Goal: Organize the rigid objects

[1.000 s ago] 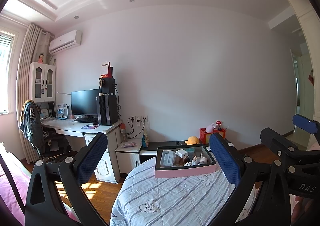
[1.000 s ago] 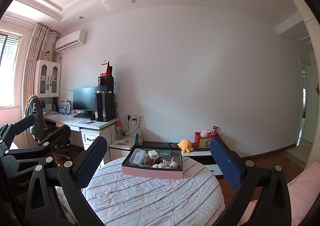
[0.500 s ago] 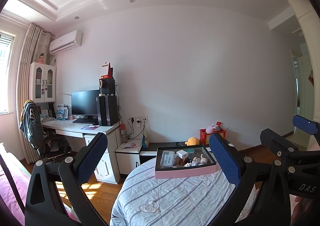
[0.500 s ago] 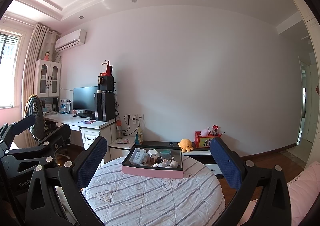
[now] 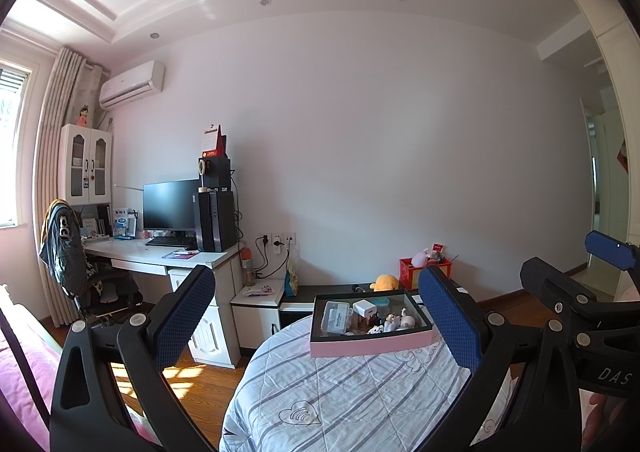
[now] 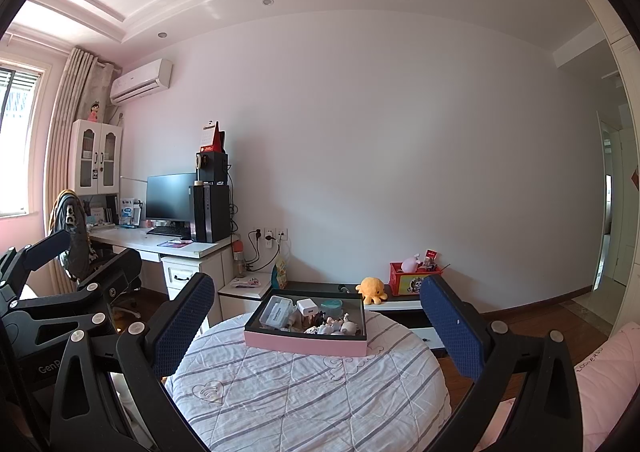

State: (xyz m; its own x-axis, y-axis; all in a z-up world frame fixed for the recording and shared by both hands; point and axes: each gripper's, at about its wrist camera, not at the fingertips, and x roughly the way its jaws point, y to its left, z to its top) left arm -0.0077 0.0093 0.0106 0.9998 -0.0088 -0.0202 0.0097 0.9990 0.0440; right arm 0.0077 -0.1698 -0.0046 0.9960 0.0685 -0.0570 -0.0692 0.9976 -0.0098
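1. Right wrist view: the pink-sided tray (image 6: 306, 344) with a dark inner rim lies ahead of the right gripper (image 6: 316, 316), framed between its two fingers, on the far half of a round table under a striped quilted cloth (image 6: 304, 404).
2. Inside the tray: a clear lidded box (image 6: 275, 312) at the left, a white charger block (image 6: 307, 307) and a teal round tin (image 6: 332, 307) toward the back, and a heap of small pale figurines (image 6: 334, 326) at the front right; their exact kinds are too small to tell.
3. Right gripper: fingers spread wide, blue pads (image 6: 180, 324) empty, well short of the tray.
4. Left wrist view: the same tray (image 5: 368, 346) sits ahead and toward the right finger of the left gripper (image 5: 316, 316), whose pads (image 5: 450, 322) are likewise parted and grasp nothing.
5. Each gripper shows at the edge of the other's view: the left gripper (image 6: 44, 252) off to the left, the right gripper (image 5: 610, 256) off to the right.
6. Beyond the table: a low dark cabinet bears an orange plush octopus (image 6: 372, 289) and a red toy box (image 6: 414, 278).
7. Far left of both grippers: a white desk (image 6: 160, 246) with monitor (image 6: 170, 202) and computer tower (image 6: 212, 212), a chair draped with a jacket (image 5: 64, 244), and a wall air conditioner (image 6: 142, 82).
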